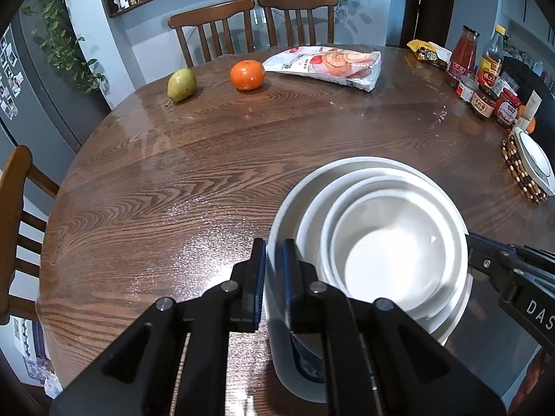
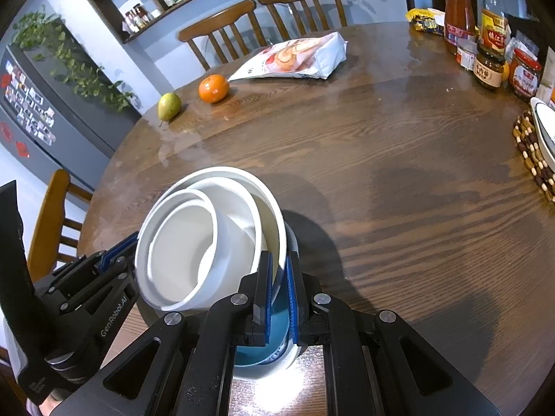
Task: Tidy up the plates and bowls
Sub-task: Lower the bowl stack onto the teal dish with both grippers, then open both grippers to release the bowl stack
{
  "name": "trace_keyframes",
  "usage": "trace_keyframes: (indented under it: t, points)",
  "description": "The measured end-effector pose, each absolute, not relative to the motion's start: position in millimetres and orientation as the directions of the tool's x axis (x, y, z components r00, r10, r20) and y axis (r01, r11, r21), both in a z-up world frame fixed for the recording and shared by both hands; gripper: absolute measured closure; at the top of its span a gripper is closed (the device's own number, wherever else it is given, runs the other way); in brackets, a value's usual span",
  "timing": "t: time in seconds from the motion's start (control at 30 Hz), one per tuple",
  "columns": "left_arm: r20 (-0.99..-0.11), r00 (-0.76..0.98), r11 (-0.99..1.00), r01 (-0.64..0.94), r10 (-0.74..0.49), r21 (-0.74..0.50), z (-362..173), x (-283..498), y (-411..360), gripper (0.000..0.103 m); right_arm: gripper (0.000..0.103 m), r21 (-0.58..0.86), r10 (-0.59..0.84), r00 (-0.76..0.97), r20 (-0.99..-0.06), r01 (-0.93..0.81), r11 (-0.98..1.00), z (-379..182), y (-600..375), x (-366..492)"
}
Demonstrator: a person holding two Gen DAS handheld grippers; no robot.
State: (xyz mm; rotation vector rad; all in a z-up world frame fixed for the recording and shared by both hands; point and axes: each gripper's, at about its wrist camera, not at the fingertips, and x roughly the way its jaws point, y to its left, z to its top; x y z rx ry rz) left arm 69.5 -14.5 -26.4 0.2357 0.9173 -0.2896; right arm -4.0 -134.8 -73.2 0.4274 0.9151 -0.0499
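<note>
A stack of nested white bowls [image 1: 392,242] [image 2: 187,242] is at the near side of the round wooden table [image 1: 208,180]. The outermost bowl shows a blue inside low down [image 2: 274,329]. My left gripper [image 1: 274,246] is shut on the left rim of this outer bowl, and it also shows in the right wrist view [image 2: 118,253]. My right gripper [image 2: 279,260] is shut on the opposite rim, with its tips visible in the left wrist view [image 1: 485,246]. I cannot tell whether the stack rests on the table. Another white dish [image 1: 534,163] [image 2: 544,128] lies on a beaded trivet [image 1: 520,170].
A pear [image 1: 181,85], an orange [image 1: 247,74] and a snack bag [image 1: 326,64] lie at the far side. Jars and sauce bottles [image 1: 485,69] crowd the right edge. Wooden chairs [image 1: 253,24] stand behind the table and another at its left [image 1: 14,215].
</note>
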Motion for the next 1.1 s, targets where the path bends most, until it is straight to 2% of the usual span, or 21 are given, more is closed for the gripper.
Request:
trace_keyframes:
  t: [0.27, 0.37, 0.47, 0.53, 0.63, 0.8, 0.9, 1.1]
  points:
    - [-0.809, 0.569, 0.936, 0.344, -0.149, 0.070, -25.9, 71.4, -12.6, 0.095, 0.092, 0.321, 0.120, 0.613, -0.781, 0.229, 0.919, -72.0, -134.4, -4.7]
    - [-0.809, 0.570, 0.937, 0.342, -0.148, 0.070, -25.9, 71.5, -12.6, 0.092, 0.092, 0.319, 0.118, 0.612, -0.782, 0.230, 0.919, -71.8, -134.6, -4.7]
    - [-0.809, 0.570, 0.941, 0.331, -0.142, 0.068, -26.0, 72.7, -10.6, 0.081, 0.092, 0.315, 0.115, 0.611, -0.784, 0.231, 0.920, -71.4, -134.6, -4.7]
    - [-0.810, 0.570, 0.946, 0.318, -0.134, 0.067, -26.2, 74.7, -6.6, 0.063, 0.092, 0.315, 0.111, 0.611, -0.784, 0.237, 0.919, -70.6, -135.7, -4.9]
    - [-0.814, 0.565, 0.951, 0.305, -0.136, 0.053, -27.6, 77.5, -0.3, 0.047, 0.092, 0.309, 0.096, 0.612, -0.785, 0.252, 0.917, -69.3, -139.5, -5.7]
    - [-0.813, 0.565, 0.950, 0.308, -0.142, 0.048, -26.7, 77.2, 1.0, 0.045, 0.092, 0.307, 0.094, 0.608, -0.788, 0.256, 0.917, -69.4, -141.3, -5.6]
    - [-0.808, 0.571, 0.951, 0.305, -0.146, 0.044, -25.0, 76.9, 4.2, 0.039, 0.092, 0.299, 0.079, 0.620, -0.781, 0.260, 0.918, -64.4, -142.7, -8.4]
    - [-0.800, 0.581, 0.952, 0.302, -0.152, 0.039, -19.7, 77.9, 7.5, 0.035, 0.092, 0.305, 0.080, 0.628, -0.774, 0.260, 0.916, -60.2, -146.3, -10.1]
